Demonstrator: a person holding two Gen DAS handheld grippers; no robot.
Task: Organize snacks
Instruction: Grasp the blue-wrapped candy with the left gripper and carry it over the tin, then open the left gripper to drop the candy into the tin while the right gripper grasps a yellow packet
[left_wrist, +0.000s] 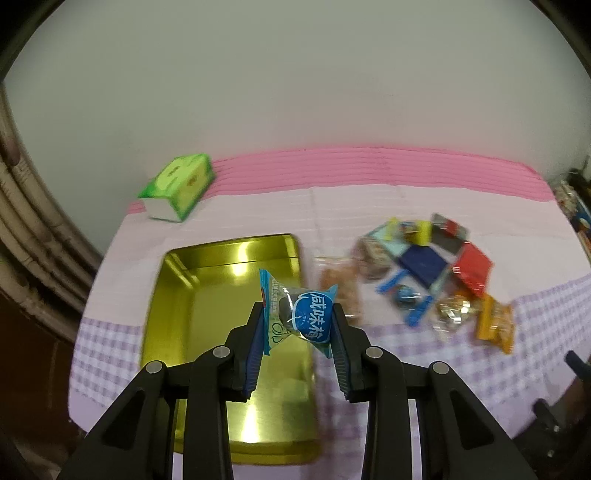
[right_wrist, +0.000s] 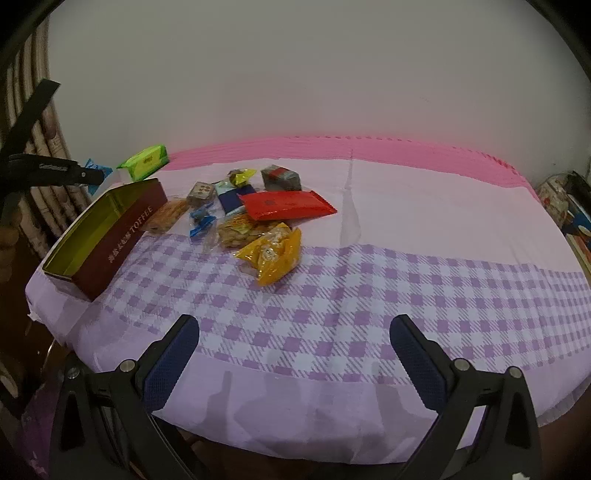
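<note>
Here the left gripper (left_wrist: 298, 321) has its fingers closed on a blue-wrapped candy (left_wrist: 301, 314), pinching the wrapper from both sides and holding it in the air over the open gold tin (left_wrist: 173, 295). The tin sits on the desk (left_wrist: 369, 206), which is covered in a pink and lilac checked cloth, and its gold inside looks bare where it shows. From the candy, the snack pile (left_wrist: 424, 269) lies at about two o'clock, well apart from the tin's right wall; it is blurred in the left wrist view, so single packets are hard to tell there. A green tissue pack (left_wrist: 179, 186) rests at eleven o'clock, near the far edge. In the right wrist view the right gripper (right_wrist: 293, 339) hangs above the checked cloth with its fingers spread wide and nothing between them; the red packet (right_wrist: 288, 205) and yellow bag (right_wrist: 273, 254) lie at twelve o'clock.
</note>
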